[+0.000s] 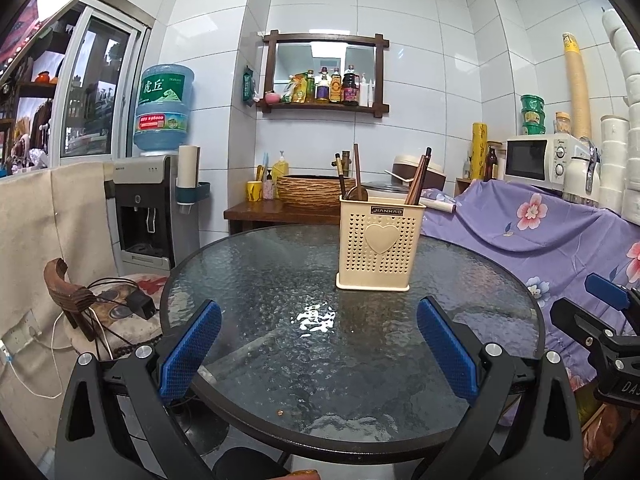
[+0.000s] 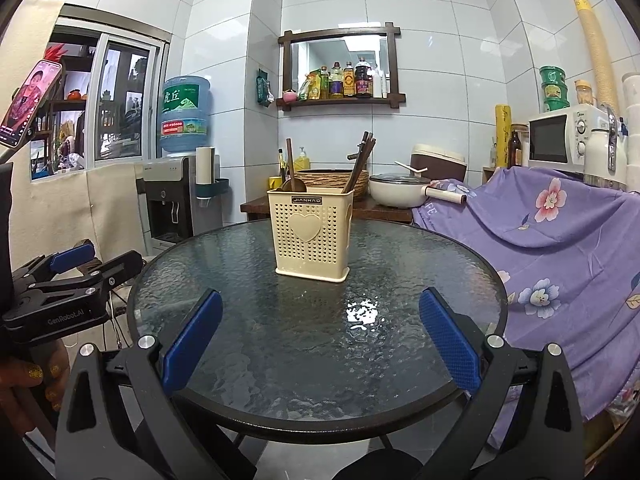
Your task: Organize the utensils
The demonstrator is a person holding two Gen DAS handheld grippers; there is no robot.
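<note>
A cream perforated utensil holder with a heart on its front stands upright on the round glass table. Brown chopsticks lean in its right side; a dark wooden spoon stands in its left side. My left gripper hovers open over the table's near edge, nothing between its blue pads. My right gripper is likewise open and holds nothing. Each gripper also shows at the edge of the other's view: right gripper, left gripper.
A wooden chair with cables sits left of the table. A purple floral cloth covers furniture on the right. Behind stand a water dispenser, a wooden side table with a woven basket, a white pot and a microwave.
</note>
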